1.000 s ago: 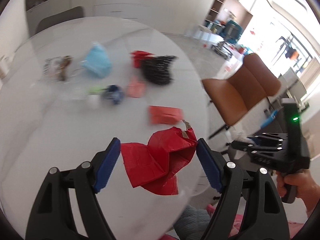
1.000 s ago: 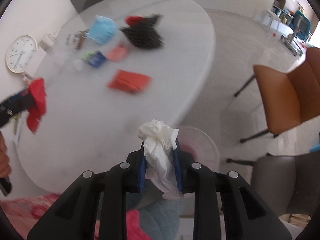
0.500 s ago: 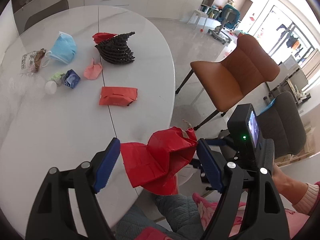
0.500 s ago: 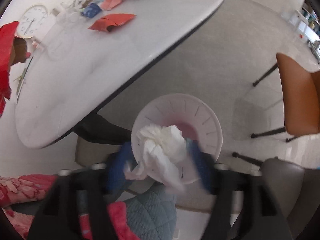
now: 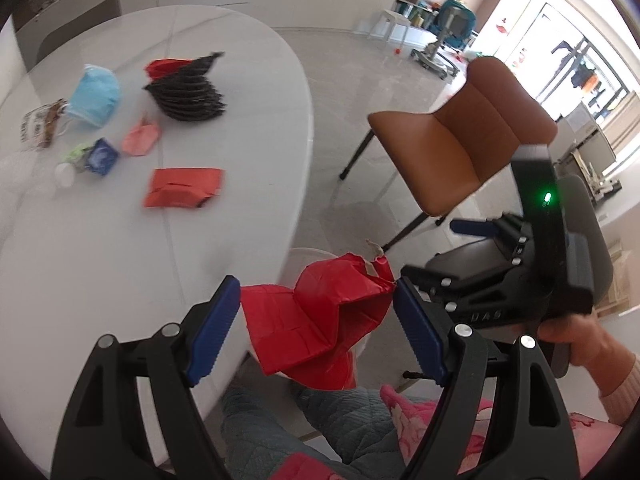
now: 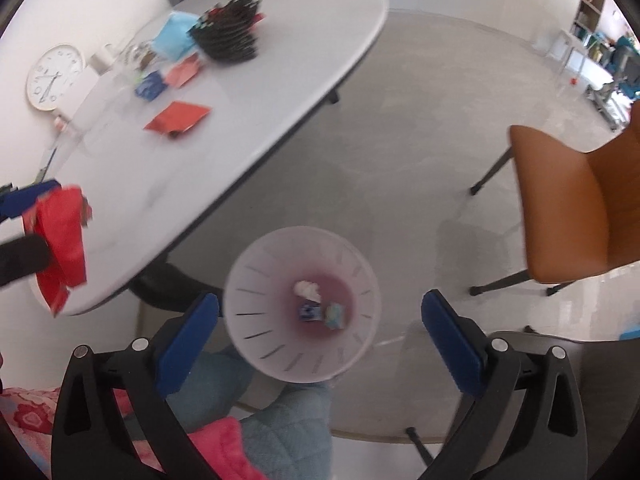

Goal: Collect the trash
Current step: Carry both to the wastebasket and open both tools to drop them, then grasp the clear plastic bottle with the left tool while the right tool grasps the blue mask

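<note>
My left gripper [image 5: 316,292] is shut on a crumpled red paper [image 5: 320,320], past the white table's [image 5: 100,260] near edge and above the white bin's rim [image 5: 308,251]. My right gripper [image 6: 320,300] hangs over the white bin [image 6: 248,280] on the floor. Its jaws are opening, with nothing between them. A white tissue [image 6: 307,290] lies in the bin beside a blue scrap [image 6: 310,312] and a pale one [image 6: 335,315]. On the table lie a red packet [image 5: 184,192], a black mesh piece [image 5: 188,88], a blue face mask [image 5: 96,98], a pink scrap [image 5: 140,140] and a blue wrapper [image 5: 102,156].
A brown chair [image 5: 460,140] stands on the floor right of the table, with a grey chair [image 6: 540,344] nearer. A wall clock [image 6: 55,77] leans at the table's far side. The person's quilted legs [image 5: 272,420] are below the grippers, beside the bin.
The right gripper swung off the table to above the bin and opened, and the tissue fell into the bin. The left gripper moved toward the table edge, still holding the red paper.
</note>
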A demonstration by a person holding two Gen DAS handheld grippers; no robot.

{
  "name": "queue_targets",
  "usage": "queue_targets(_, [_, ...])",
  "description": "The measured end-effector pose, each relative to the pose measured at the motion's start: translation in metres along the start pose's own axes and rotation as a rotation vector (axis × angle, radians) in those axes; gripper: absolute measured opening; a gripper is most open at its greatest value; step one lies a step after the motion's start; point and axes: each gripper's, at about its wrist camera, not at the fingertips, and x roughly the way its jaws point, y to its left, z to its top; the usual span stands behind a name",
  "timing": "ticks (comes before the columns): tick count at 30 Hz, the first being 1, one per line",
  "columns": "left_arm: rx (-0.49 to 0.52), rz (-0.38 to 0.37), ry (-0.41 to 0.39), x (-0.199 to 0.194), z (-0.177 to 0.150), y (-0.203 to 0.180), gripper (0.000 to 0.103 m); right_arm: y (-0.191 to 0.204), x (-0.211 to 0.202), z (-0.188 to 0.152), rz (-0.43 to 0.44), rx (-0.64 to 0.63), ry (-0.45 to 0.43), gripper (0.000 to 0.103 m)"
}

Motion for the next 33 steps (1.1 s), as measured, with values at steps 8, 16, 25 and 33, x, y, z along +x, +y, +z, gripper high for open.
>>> queue_targets(8, [0.048,-0.039,0.071,0.031,0.004,-0.032,0.079,-0.029,-0.015,-0.005,-0.003,0.051,-0.019,0.101])
queue_targets(16, [0.018,0.011,0.064,0.023,0.009,-0.03,0.092,-0.032,-0.023,0.0,0.002,0.055,-0.056,0.101])
queue_targets(25, [-0.116,0.236,-0.071,-0.038,0.015,0.015,0.095,-0.008,-0.047,0.033,0.045,0.007,-0.129,0.101])
queue_targets(33, [-0.283,0.365,-0.165,-0.091,0.007,0.078,0.095,0.033,-0.048,0.063,0.086,-0.117,-0.165,0.101])
